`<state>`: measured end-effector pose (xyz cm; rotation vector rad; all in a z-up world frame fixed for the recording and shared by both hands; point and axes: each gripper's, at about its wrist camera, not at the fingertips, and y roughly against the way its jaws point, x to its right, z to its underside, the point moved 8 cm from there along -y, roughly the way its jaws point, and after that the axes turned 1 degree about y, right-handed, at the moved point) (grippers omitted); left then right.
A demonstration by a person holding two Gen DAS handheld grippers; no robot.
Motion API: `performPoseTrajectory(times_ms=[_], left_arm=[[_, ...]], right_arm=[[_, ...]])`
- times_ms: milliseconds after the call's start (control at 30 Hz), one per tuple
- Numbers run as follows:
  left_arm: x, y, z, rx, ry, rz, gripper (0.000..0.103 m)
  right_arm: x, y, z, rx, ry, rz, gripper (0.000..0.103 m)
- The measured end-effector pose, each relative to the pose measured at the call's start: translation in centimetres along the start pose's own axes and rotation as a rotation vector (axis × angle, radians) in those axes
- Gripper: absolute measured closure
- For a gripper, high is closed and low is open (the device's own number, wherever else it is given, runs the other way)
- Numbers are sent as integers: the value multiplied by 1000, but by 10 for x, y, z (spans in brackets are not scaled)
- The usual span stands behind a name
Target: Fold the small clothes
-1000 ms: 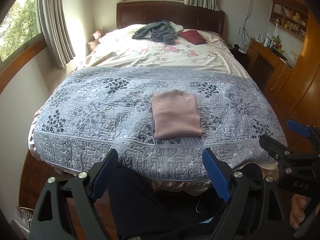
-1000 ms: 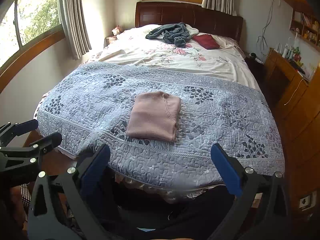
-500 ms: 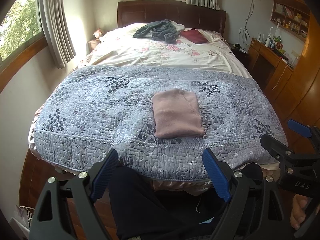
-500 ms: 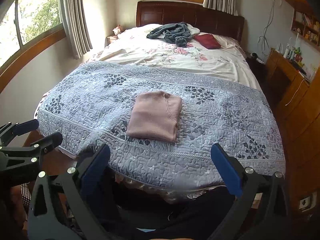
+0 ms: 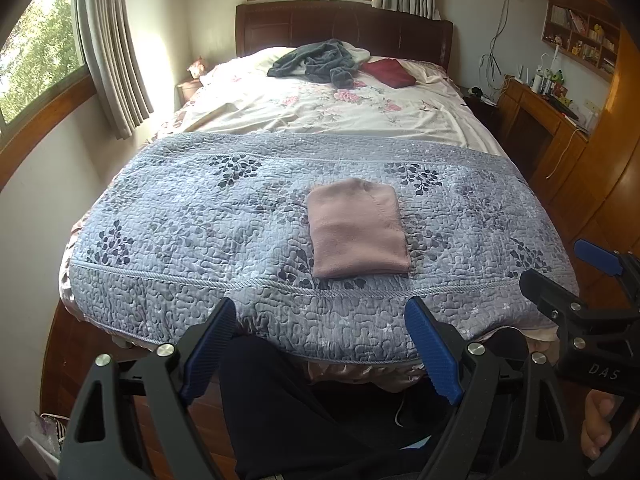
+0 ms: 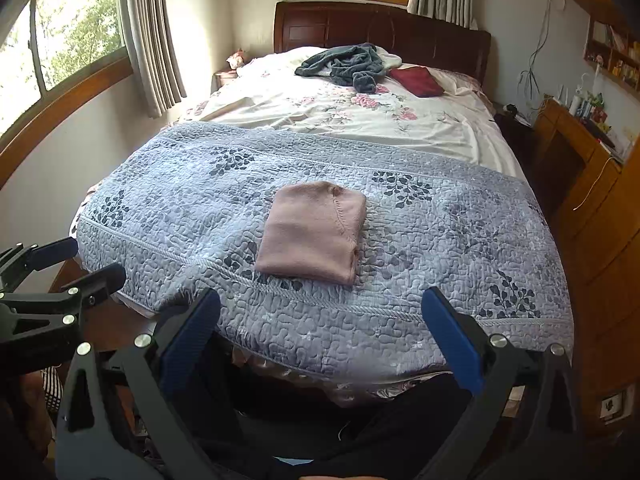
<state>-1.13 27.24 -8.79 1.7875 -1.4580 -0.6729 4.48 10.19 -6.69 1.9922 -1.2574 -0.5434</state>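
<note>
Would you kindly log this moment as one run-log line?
garment: pink garment folded on grey quilt | left gripper: open, empty | right gripper: open, empty | contact: none

Blue quilt [image 5: 200, 216], wooden headboard [image 5: 340, 24]

A wide bed [image 5: 320, 120] carries a blue-grey quilted coverlet [image 5: 200, 232]; a folded dusty-pink knit garment [image 5: 358, 228] lies flat on it, a crumpled dark-grey garment [image 5: 320, 62] near the headboard.

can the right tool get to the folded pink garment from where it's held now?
Probably yes. The right tool is open and empty, held back off the foot of the bed, with only bare blue-grey quilt between it and the pink garment. It would need a forward reach.
</note>
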Motion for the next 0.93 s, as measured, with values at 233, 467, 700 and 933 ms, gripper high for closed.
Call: performPoseTrajectory(times_ms=[233, 467, 700, 933], left_arm=[[0, 0, 0, 1, -1, -1, 16], [0, 0, 1, 2, -1, -3, 17], [0, 0, 1, 3, -1, -4, 16], [0, 2, 4, 1, -4, -7, 16]], right_arm=[[0, 0, 1, -2, -2, 0, 3], [0, 0, 2, 1, -5, 0, 3], [-1, 1, 4, 2, -5, 0, 3], [-2, 0, 4, -2, -15, -7, 3]])
